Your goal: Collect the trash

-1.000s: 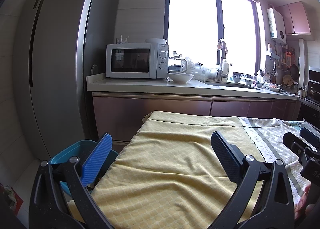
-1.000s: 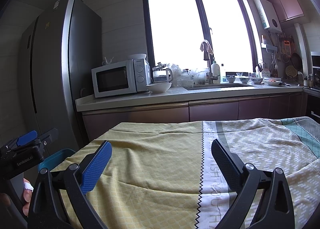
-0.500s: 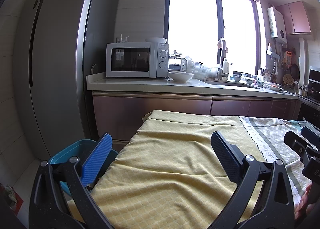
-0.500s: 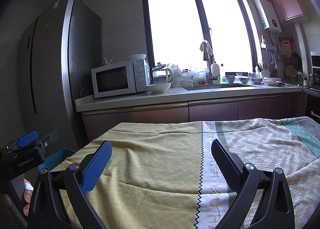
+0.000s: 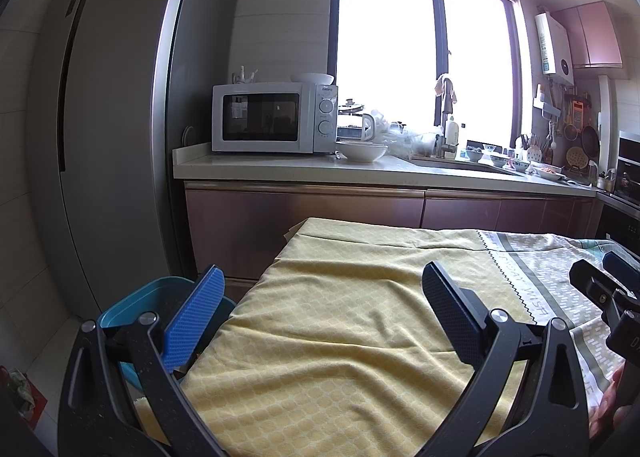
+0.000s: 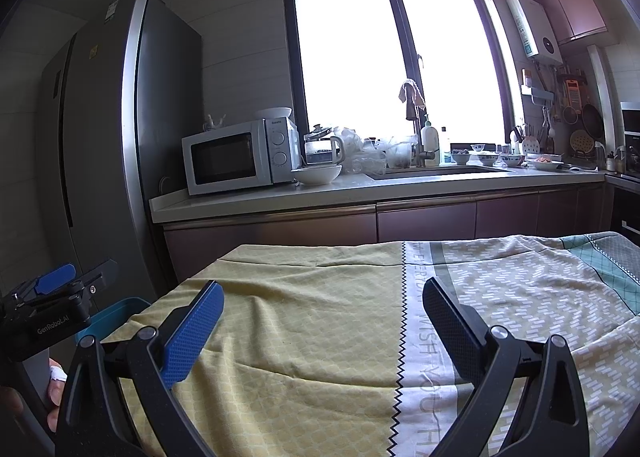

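Note:
A table under a yellow and patterned cloth (image 5: 344,321) (image 6: 320,321) fills the foreground of both views, and no trash shows on it. A blue bin (image 5: 132,309) (image 6: 124,307) stands on the floor at the table's left corner. My left gripper (image 5: 320,321) hovers open over that near left corner, its left finger above the bin's rim. My right gripper (image 6: 320,325) is open over the cloth farther right, with nothing between its fingers. Each gripper appears at the edge of the other's view.
Behind the table runs a kitchen counter (image 5: 360,173) with a white microwave (image 5: 272,117), a white bowl (image 5: 362,150), a kettle and a sink. A tall grey fridge (image 5: 120,117) stands at the left. A person's hand (image 6: 56,377) holds the left gripper.
Both views have shifted only very slightly; both grippers stay open above the cloth.

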